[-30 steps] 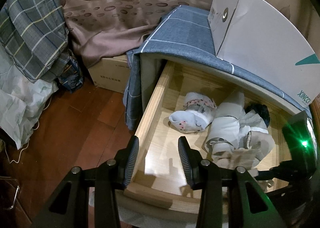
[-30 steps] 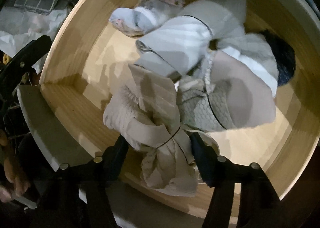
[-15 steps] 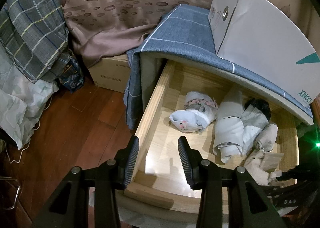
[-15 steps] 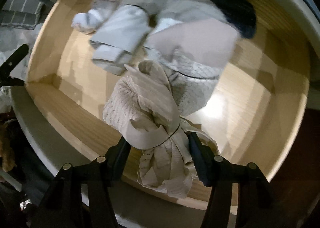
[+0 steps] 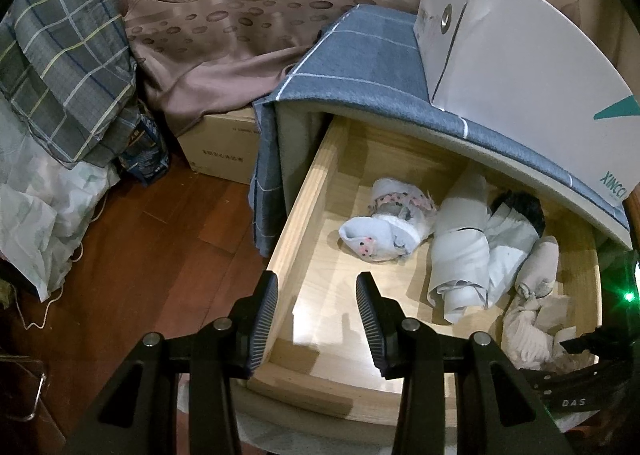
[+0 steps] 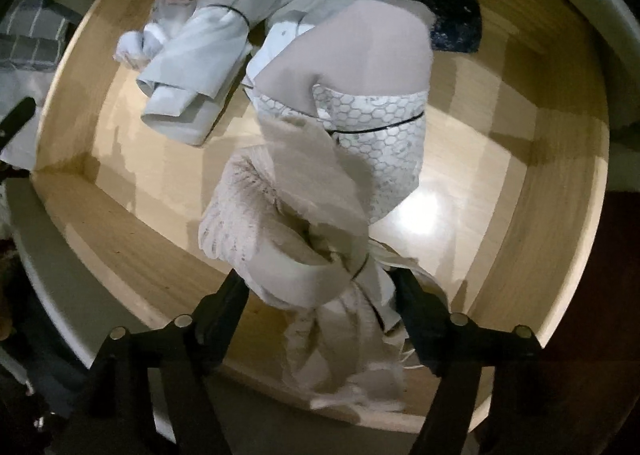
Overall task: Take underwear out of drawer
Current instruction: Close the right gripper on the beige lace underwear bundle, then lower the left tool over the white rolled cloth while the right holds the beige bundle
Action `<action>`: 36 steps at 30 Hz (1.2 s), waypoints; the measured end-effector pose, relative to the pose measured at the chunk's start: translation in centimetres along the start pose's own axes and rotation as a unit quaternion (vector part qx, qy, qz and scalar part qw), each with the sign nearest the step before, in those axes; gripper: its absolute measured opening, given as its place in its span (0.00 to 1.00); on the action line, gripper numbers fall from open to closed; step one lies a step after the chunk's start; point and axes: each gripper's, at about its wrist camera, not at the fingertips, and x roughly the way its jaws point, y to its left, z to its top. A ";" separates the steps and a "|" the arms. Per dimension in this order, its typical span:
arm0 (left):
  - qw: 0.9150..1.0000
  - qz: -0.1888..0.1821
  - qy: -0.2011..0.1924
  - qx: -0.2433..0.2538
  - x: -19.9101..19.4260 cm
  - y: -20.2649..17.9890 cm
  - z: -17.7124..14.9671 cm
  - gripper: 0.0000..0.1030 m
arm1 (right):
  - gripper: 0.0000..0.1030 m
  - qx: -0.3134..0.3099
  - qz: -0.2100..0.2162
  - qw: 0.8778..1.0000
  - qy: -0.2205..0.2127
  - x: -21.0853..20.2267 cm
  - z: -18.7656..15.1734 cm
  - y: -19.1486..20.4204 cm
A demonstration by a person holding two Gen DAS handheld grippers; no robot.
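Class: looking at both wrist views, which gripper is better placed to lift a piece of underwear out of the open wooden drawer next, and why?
The right gripper: the beige lace bundle sits between its opening jaws. The left gripper hovers empty over the wooden drawer, straddling its left wall, away from the clothes.

Right gripper (image 6: 320,295) fingers opening, downward

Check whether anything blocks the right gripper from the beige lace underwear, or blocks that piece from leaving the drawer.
Nothing visible does. The beige lace underwear already sits between the jaws of the right gripper, which are opening. It lies at the front of the drawer; only the low front wall stands beside it, nothing above.
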 end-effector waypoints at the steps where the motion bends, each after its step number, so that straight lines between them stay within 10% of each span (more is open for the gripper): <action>1: 1.000 0.001 0.002 0.001 0.0 -0.1 0.0 0.40 | 0.71 -0.002 -0.005 1.000 0.000 0.1 -0.1 -0.1; 36: 0.981 -0.069 0.090 0.160 5.4 -11.3 1.5 0.40 | 0.58 0.128 0.018 0.988 -0.078 -0.6 -3.7 -4.0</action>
